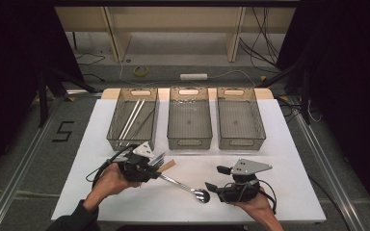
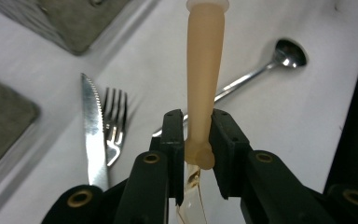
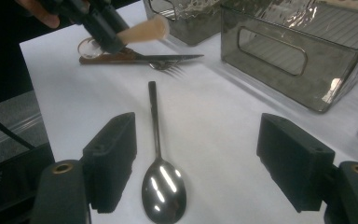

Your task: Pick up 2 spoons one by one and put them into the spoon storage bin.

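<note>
My left gripper [image 2: 196, 126] is shut on a plastic spoon with a tan handle [image 2: 205, 70], held off the white table. The handle sticks out past the jaws, and its clear bowl end lies under the gripper. In the high view that gripper [image 1: 147, 166] is at front left, with the tan handle [image 1: 167, 164] pointing right. A metal spoon [image 1: 185, 186] lies on the table between the two hands. My right gripper [image 3: 200, 140] stands open just above the metal spoon's bowl [image 3: 164, 191], one jaw on each side and neither touching it.
A steel knife [image 2: 92, 135] and a fork [image 2: 114, 123] lie side by side on the table below the left gripper. Three grey see-through bins stand in a row behind: the left bin [image 1: 131, 140] holds long thin sticks, while the middle bin [image 1: 189, 142] and right bin [image 1: 241, 142] look empty.
</note>
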Motion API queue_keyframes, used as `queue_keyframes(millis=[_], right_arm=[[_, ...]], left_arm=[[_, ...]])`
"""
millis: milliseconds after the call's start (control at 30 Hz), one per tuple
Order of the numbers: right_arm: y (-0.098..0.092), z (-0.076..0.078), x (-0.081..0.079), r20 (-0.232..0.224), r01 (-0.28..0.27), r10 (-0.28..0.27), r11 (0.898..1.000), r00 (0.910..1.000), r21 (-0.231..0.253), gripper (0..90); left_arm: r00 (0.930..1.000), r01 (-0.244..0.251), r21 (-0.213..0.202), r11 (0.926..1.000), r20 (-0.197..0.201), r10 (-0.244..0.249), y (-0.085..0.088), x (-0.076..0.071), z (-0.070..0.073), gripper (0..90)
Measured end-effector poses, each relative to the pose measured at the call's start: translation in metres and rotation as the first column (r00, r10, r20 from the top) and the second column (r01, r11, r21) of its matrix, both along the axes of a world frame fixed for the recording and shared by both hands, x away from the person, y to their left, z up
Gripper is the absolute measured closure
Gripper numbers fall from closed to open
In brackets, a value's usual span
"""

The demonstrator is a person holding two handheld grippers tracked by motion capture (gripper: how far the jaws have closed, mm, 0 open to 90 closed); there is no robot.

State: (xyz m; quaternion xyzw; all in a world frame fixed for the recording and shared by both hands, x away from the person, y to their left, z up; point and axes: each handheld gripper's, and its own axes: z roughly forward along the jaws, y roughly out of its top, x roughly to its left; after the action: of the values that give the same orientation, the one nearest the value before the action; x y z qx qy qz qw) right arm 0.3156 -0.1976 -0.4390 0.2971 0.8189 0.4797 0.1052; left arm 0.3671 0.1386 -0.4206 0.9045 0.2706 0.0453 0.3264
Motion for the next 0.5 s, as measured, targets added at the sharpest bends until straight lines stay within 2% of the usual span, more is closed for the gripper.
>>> queue_keyframes(millis=[167,267,500], right_arm=[[0.0,0.0,0.0,-0.002,0.002,-0.002,1.0,1.0,-0.001,29.5],[0.0,0.0,0.0,-0.002,0.002,-0.002,1.0,1.0,-0.004,29.5],[0.001,-0.001,0.0,-0.003,0.003,-0.003,1.0,1.0,-0.006,29.5]], left_arm=[[0.9967,-0.073,-0.054,0.9958,0.032,0.075,0.004,0.004,0.008,75.5],[0.994,-0.098,-0.083,0.9917,0.04,0.102,0.004,0.006,0.012,75.5],[0.9919,-0.107,-0.108,0.9884,0.056,0.114,-0.001,0.011,0.02,75.6]])
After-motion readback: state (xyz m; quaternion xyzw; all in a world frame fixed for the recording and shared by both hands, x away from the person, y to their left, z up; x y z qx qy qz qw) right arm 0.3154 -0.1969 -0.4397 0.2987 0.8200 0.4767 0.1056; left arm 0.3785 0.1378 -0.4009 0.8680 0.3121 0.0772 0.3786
